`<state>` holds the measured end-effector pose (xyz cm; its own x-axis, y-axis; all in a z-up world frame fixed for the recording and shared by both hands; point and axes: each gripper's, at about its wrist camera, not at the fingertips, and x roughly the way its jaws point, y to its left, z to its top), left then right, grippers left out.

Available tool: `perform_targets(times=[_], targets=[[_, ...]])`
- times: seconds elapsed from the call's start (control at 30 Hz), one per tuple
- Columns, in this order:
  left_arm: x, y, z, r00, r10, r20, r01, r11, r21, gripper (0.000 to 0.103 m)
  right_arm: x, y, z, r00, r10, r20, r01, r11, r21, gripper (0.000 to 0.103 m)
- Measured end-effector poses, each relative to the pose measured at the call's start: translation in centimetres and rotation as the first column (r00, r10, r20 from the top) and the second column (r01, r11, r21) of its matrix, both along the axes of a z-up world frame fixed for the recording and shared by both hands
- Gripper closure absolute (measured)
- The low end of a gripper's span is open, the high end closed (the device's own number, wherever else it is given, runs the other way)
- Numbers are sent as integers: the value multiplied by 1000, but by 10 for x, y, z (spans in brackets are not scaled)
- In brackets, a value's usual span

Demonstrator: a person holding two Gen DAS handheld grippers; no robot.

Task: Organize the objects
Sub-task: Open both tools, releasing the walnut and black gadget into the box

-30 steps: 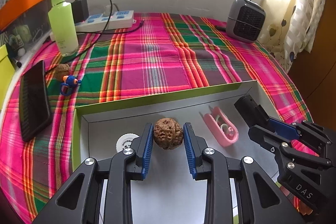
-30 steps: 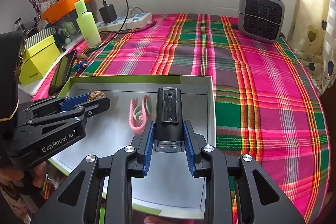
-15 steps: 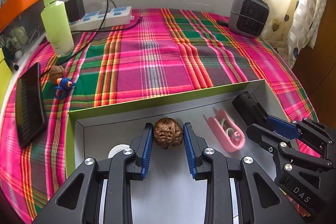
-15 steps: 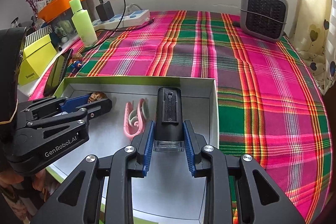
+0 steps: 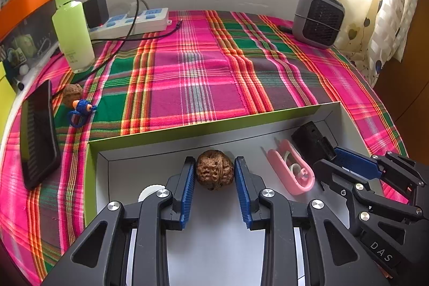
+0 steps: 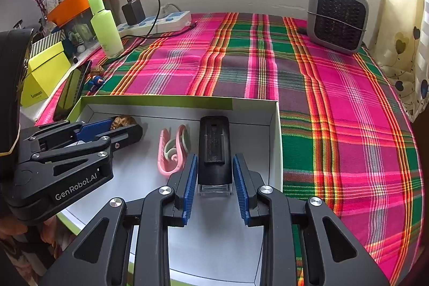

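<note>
Black and oblong, the device (image 6: 214,149) is lying in the box (image 6: 273,141) beside its right wall, long axis pointing at the far wall, clamped by the right gripper (image 6: 214,176). The left gripper (image 5: 214,173) is gripping a walnut (image 5: 214,169) near the far wall.

The left gripper (image 6: 128,129), seen at nine o'clock in the right wrist view, carries white lettering "GenRobot.AI" along its black side plate. The right gripper (image 5: 325,152), at four o'clock in the left wrist view, shows the white letters "DAS" on its black frame. The yellow-green box (image 6: 44,77) at ten o'clock in the right wrist view bears a small dark printed word on its front, too small to read.
</note>
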<state>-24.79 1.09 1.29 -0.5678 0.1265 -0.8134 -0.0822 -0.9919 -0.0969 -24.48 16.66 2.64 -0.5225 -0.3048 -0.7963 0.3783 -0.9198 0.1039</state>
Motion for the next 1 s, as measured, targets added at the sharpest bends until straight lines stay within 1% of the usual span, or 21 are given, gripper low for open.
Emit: perform_targets(times=[0.27, 0.43, 0.53, 0.73, 0.9, 0.97, 1.0], targets=[[0, 0, 0, 1000, 0, 4, 0, 1000, -1, 71, 0, 0, 0, 1000, -1, 0, 1, 1000, 5, 74], [0, 0, 0, 1000, 0, 4, 0, 1000, 0, 64, 0, 0, 0, 1000, -3, 3, 3, 1000, 0, 74], [1, -1, 0, 1000, 8, 5, -8, 1000, -3, 61, 0, 1, 0, 1000, -2, 8, 2, 1000, -8, 74], [6, -4, 1, 1000, 13, 5, -13, 1000, 0, 60, 3, 3, 0, 1000, -9, 10, 10, 1000, -11, 74], [14, -4, 7, 1000, 19, -9, -19, 1000, -13, 59, 7, 4, 3, 1000, -18, 5, 18, 1000, -13, 74], [18, -5, 9, 1000, 23, -11, -23, 1000, -11, 59, 10, 4, 4, 1000, -18, 4, 18, 1000, -18, 69], [19, -6, 10, 1000, 25, -13, -25, 1000, -12, 59, 11, 4, 5, 1000, -15, 1, 15, 1000, -20, 69]])
